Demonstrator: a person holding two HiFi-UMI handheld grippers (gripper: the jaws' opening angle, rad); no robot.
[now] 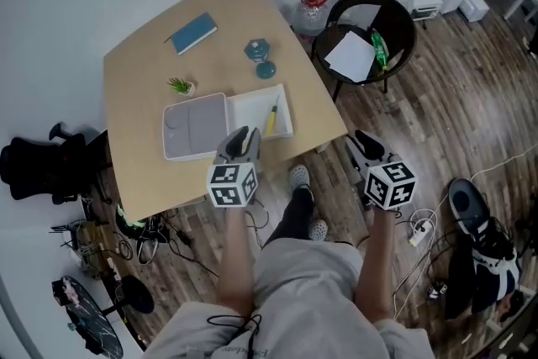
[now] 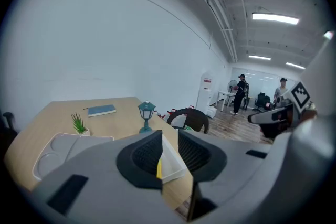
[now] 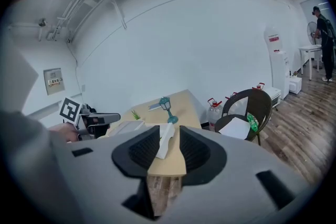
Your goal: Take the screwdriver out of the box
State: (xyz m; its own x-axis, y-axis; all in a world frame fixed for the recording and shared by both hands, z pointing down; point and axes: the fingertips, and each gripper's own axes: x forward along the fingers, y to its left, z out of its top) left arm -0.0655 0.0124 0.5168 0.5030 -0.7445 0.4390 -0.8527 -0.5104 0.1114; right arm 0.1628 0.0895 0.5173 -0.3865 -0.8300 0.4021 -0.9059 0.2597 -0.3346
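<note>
Slim yellow-handled screwdriver (image 1: 272,115) lies lengthwise in the shallow white rectangular box (image 1: 250,109), toward the box's right side, handle pale yellow, tip end darker; finer detail too small to read. Box is open, sitting on the light wooden table (image 1: 151,172) near its front edge, touching or just beside a flat grey tray-like lid (image 1: 196,126) on its left. In the left gripper view a sliver of the yellow handle (image 2: 159,168) shows through the gap, with the white box (image 2: 170,162) behind it. Left gripper (image 1: 245,133) hovers at the near edge of the box and lid, black jaws parted by a narrow gap (image 2: 169,150), nothing pinched between them, not touching the screwdriver. Right gripper (image 1: 363,139) is off the table, over the wooden floor just beyond the table's right front corner; its jaws (image 3: 169,147) likewise stand a little apart and empty, the white box (image 3: 164,140) seen beyond the gap. Further back on the table: a small teal lantern ornament (image 1: 259,56), a blue book (image 1: 192,32), a little green plant in a pale pot (image 1: 180,85), all well apart from the box. A round black chair (image 1: 405,21) stands to the right of the table, holding white paper and a green bottle.
</note>
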